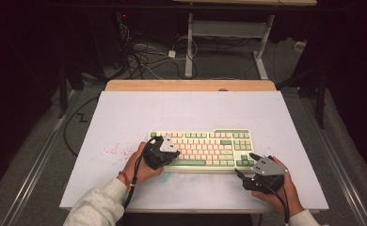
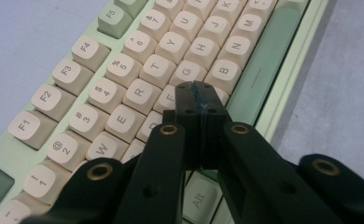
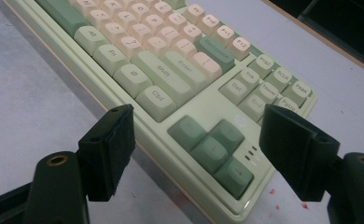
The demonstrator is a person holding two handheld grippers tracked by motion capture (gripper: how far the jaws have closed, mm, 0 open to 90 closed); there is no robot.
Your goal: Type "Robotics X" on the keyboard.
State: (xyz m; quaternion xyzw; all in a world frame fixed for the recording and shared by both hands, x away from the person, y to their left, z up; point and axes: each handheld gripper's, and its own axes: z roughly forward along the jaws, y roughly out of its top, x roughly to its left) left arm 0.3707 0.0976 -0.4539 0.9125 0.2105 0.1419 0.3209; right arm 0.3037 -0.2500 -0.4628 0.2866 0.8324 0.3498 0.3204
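Left gripper view: left gripper [image 2: 199, 91], jaws shut empty, tip over keyboard [image 2: 138, 79] near F/V keys, mid-desk [image 1: 125, 113]. Press straight down, one key only. Right gripper [image 3: 196, 140] jaws wide by arrow keys.

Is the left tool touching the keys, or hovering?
Cannot tell. In the left gripper view the shut left tool sits over the keyboard near F and G, but its own tip hides any contact or gap.
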